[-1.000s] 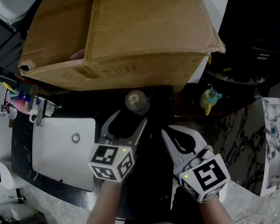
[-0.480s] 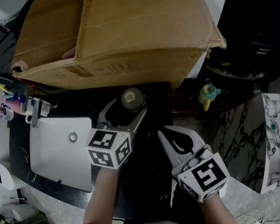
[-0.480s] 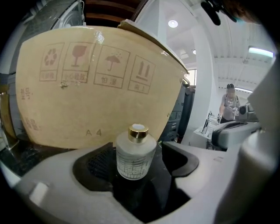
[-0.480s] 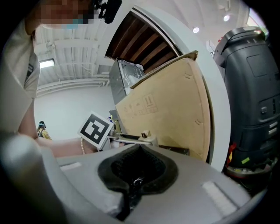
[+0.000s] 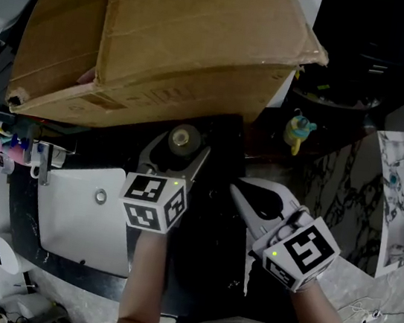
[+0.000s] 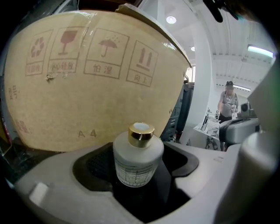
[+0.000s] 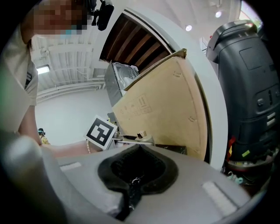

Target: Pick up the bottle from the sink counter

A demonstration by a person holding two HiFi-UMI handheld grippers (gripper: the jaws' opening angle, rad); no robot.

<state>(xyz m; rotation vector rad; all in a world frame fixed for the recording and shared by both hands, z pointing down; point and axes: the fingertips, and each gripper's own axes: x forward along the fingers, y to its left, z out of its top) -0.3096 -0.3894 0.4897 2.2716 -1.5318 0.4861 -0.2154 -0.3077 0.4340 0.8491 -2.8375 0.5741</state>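
A small frosted white bottle (image 5: 183, 140) with a gold cap stands upright on the black sink counter (image 5: 206, 259), just in front of a big cardboard box (image 5: 169, 32). My left gripper (image 5: 176, 153) is open with one finger on each side of the bottle. In the left gripper view the bottle (image 6: 137, 159) stands between the dark pads (image 6: 94, 164), with a gap showing on either side. To the right, my right gripper (image 5: 240, 191) hovers shut with nothing in it, its tip beside the left gripper. Its jaws meet in the right gripper view (image 7: 133, 186).
A white basin (image 5: 81, 214) is set into the counter left of my left gripper, with a faucet (image 5: 41, 163) and small toiletries (image 5: 8, 147) at its far side. The box overhangs the counter's back. A yellow and teal toy (image 5: 297, 130) stands at the right.
My left gripper has moved forward, so the bottle that stood ahead of its fingertips is now between the fingers, and the jaws look wider. The right gripper has barely moved.
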